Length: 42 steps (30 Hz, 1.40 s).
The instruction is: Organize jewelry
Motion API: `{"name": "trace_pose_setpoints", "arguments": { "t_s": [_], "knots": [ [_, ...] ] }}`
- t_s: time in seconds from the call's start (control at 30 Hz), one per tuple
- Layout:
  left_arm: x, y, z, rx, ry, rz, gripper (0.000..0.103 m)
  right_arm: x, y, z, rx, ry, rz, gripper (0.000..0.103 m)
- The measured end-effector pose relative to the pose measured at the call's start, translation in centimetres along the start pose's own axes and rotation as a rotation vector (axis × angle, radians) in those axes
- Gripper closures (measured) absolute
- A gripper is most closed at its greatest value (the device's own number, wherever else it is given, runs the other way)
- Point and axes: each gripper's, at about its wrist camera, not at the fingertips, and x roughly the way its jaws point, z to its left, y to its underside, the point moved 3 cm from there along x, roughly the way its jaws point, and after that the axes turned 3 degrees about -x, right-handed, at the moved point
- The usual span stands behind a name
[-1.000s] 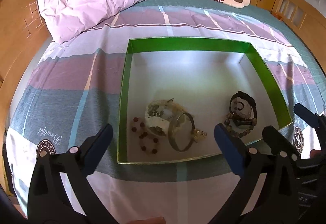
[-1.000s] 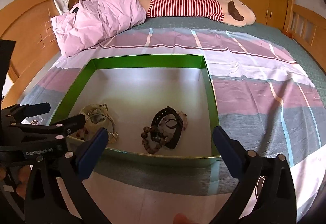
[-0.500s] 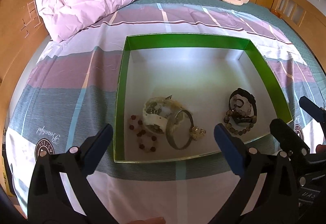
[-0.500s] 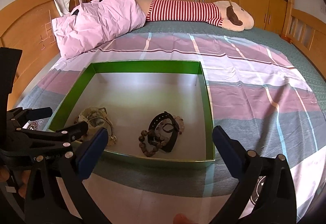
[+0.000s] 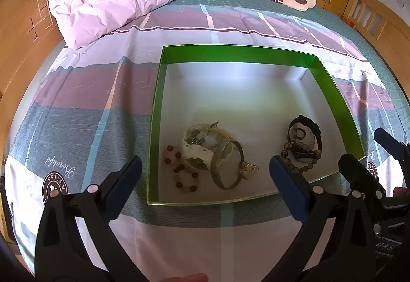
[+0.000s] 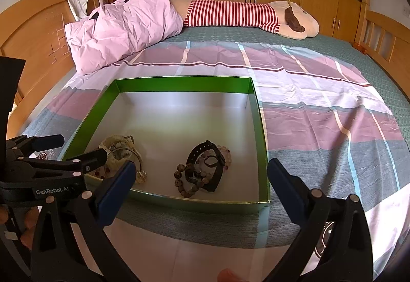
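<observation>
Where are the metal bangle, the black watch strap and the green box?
metal bangle (image 5: 218, 174), left wrist view, left of its ring.
black watch strap (image 6: 197, 152), right wrist view, upper band.
green box (image 5: 235, 52), left wrist view, far wall.

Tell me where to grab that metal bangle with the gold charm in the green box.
Grip the metal bangle on its bare far-left rim, away from the gold charm. It looks propped against the white bracelet pile, so I'd come from above with the left gripper, one of its jaws inside the ring and one outside.
</observation>
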Motion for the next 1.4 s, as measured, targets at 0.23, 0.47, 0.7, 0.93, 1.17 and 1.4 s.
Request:
{"name": "trace_pose_setpoints", "arguments": {
  "t_s": [0.23,0.47,0.7,0.93,1.17,1.4],
  "knots": [
    [0.0,0.04,0.0,-0.003,0.0,0.0,0.002,0.08,-0.01,0.06,-0.002,-0.002,0.002,0.001],
    [-0.02,-0.04,-0.01,0.001,0.002,0.001,0.002,0.14,0.03,0.05,-0.004,-0.002,0.003,0.001],
    [-0.02,-0.02,-0.05,0.001,0.002,0.002,0.002,0.3,0.19,0.3,-0.007,-0.005,0.011,0.001],
    [-0.01,0.06,-0.22,0.007,0.002,0.002,0.002,0.24,0.19,0.3,-0.006,-0.005,0.008,0.001],
    [-0.02,0.05,-0.26,0.007,0.001,0.003,0.002,0.24,0.18,0.34,-0.007,-0.005,0.009,0.001],
    [-0.01,0.06,-0.28,0.009,0.002,0.003,0.002,0.26,0.23,0.44,-0.01,-0.005,0.012,0.001]
  ]
}}
